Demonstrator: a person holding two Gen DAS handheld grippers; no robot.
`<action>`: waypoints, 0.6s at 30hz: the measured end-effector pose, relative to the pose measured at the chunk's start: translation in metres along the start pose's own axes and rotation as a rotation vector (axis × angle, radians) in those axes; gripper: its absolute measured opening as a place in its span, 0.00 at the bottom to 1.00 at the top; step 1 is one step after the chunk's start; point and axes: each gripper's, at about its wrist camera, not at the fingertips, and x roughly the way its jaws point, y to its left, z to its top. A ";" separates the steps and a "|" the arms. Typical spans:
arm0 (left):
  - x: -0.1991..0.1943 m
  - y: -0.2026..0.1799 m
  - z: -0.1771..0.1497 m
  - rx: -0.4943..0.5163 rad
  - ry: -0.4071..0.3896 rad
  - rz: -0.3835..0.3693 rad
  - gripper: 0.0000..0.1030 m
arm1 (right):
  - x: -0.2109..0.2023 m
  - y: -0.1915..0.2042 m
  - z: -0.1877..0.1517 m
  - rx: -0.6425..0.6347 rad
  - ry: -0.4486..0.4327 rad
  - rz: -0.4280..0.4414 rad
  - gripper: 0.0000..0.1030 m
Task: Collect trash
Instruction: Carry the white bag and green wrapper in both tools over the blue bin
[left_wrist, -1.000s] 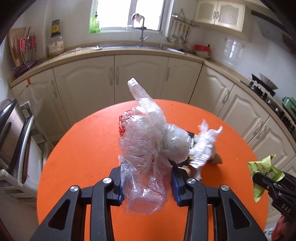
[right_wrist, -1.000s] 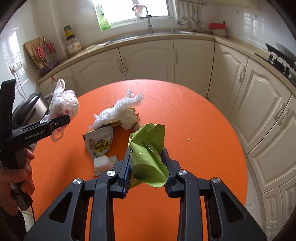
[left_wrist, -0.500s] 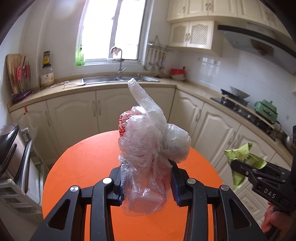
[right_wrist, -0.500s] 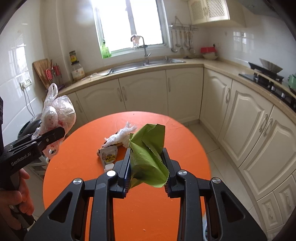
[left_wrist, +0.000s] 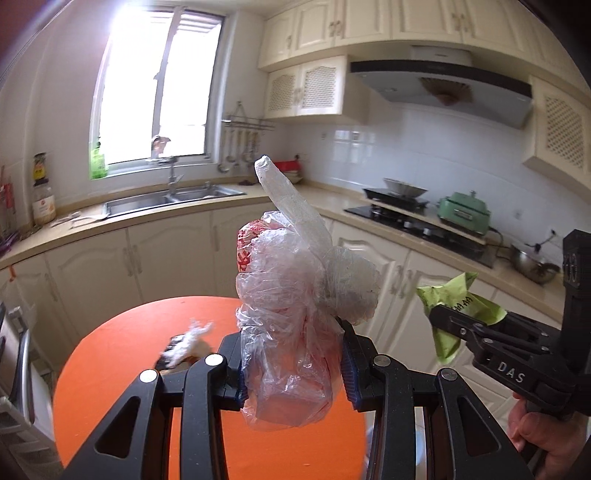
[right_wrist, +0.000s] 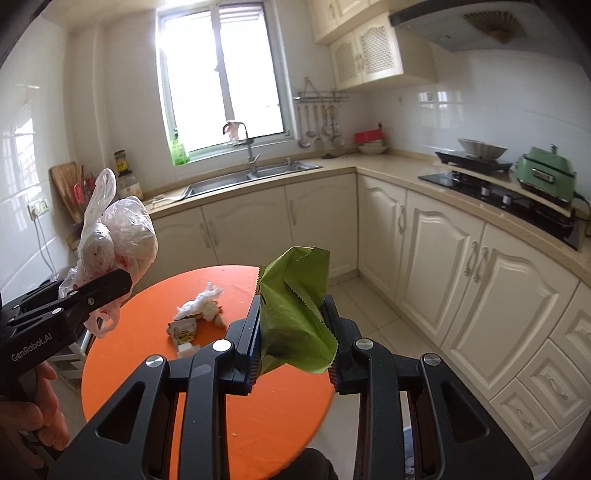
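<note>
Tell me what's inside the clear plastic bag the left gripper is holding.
Through the clear plastic bag, shut in the left gripper, red-and-white printed material shows near the top, plus a wrapped whitish lump. Crumpled layers cover the rest, so the contents can't be identified.

Left claw (left_wrist: 291, 363) clamps a crumpled plastic bag (left_wrist: 295, 295) above the orange table (left_wrist: 122, 350).
</note>
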 end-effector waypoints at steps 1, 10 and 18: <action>-0.011 -0.009 -0.006 0.010 0.005 -0.021 0.34 | -0.003 -0.009 -0.001 0.008 -0.002 -0.016 0.28; 0.018 -0.092 -0.022 0.112 0.138 -0.221 0.34 | -0.024 -0.120 -0.040 0.155 0.053 -0.202 0.28; 0.091 -0.147 -0.050 0.183 0.305 -0.336 0.34 | -0.016 -0.217 -0.101 0.302 0.177 -0.334 0.28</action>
